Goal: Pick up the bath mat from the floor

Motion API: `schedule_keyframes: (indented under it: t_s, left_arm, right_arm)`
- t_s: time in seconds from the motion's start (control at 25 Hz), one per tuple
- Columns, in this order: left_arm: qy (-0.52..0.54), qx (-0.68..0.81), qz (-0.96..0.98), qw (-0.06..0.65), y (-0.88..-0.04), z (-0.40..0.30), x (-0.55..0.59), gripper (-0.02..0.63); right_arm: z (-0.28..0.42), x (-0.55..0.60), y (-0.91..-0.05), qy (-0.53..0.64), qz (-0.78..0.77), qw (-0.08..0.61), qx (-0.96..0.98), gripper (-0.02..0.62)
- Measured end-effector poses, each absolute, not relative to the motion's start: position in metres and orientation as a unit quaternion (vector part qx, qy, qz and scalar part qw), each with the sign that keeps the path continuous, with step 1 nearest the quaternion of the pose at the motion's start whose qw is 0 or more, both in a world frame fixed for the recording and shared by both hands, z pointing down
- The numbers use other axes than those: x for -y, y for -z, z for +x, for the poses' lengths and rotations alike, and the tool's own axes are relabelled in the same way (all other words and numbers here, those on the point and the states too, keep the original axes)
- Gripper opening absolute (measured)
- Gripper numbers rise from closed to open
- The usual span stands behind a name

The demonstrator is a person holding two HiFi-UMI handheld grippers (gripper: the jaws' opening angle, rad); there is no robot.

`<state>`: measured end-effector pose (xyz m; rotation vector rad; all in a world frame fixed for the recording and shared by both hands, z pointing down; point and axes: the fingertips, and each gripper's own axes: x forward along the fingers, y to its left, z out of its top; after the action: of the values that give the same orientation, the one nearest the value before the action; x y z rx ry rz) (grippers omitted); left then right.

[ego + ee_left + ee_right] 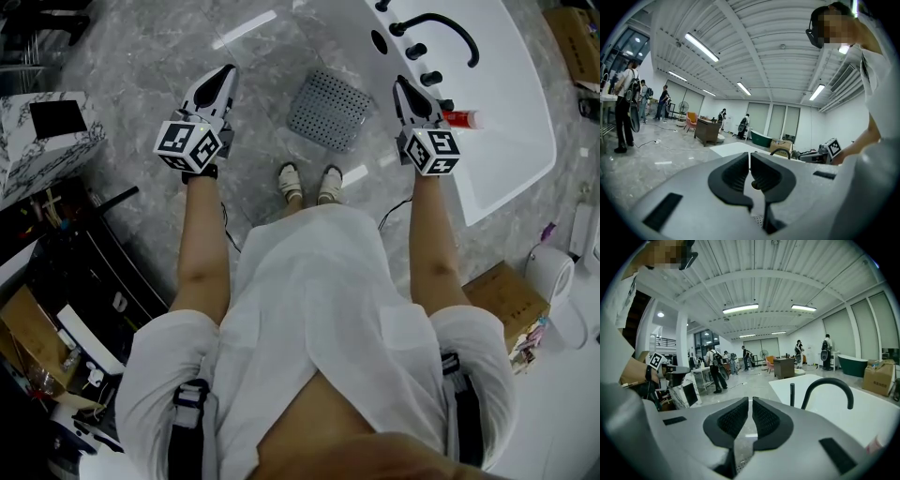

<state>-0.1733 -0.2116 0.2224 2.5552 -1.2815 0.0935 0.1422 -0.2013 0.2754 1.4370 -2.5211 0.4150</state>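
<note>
The bath mat, grey and perforated, lies flat on the marble floor just ahead of the person's shoes. My left gripper is held up in the air to the mat's left, its jaws together with nothing between them. My right gripper hovers to the mat's right, over the edge of the white bathtub, also shut and empty. In the left gripper view the left gripper points level across the room. In the right gripper view the right gripper does the same. Neither touches the mat.
A black curved faucet and knobs sit on the tub rim, with a red-and-white tube beside them. A marble-patterned box and dark clutter fill the left side. A cardboard box stands at the right. Several people stand far off.
</note>
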Motion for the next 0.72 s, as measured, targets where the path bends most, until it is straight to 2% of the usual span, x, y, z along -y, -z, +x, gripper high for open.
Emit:
schedule_keyframes:
  t_s: [0.24,0.72]
  left_arm:
    - [-0.029,0.437,0.888,0.142,-0.258,-0.158,0.231,0.018]
    - [-0.003,0.423,0.893,0.154,-0.380,-0.116,0.285,0.018]
  right_arm:
    - [0.140,0.225,-0.320,-0.138,0.476,0.117,0.861,0.031]
    - [0.145,0.261,-0.455,-0.147,0.474,0.129,0.859,0.032]
